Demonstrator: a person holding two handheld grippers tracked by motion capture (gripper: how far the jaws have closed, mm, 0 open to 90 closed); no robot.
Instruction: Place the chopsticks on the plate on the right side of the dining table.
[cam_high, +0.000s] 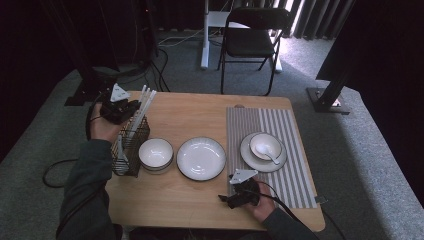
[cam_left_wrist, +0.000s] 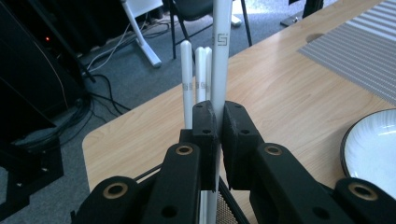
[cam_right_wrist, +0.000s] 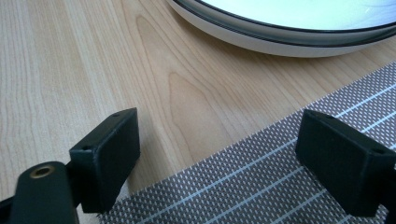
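Left gripper (cam_high: 131, 107) raised at the far left of the table, carried by the left hand (cam_high: 102, 125), forearm in a dark sleeve (cam_high: 85, 185) reaching up from the near left edge. Jaws pinched tight, almost touching, clamped on something thin and upright between the pads. Right gripper (cam_high: 223, 198) low at the near right, held in the right hand (cam_high: 259, 202), pointing left. Jaws spread wide apart, nothing between them, close above the surface.

Chopsticks (cam_high: 141, 107) in basket (cam_high: 131, 150), bowl (cam_high: 156, 154) beside
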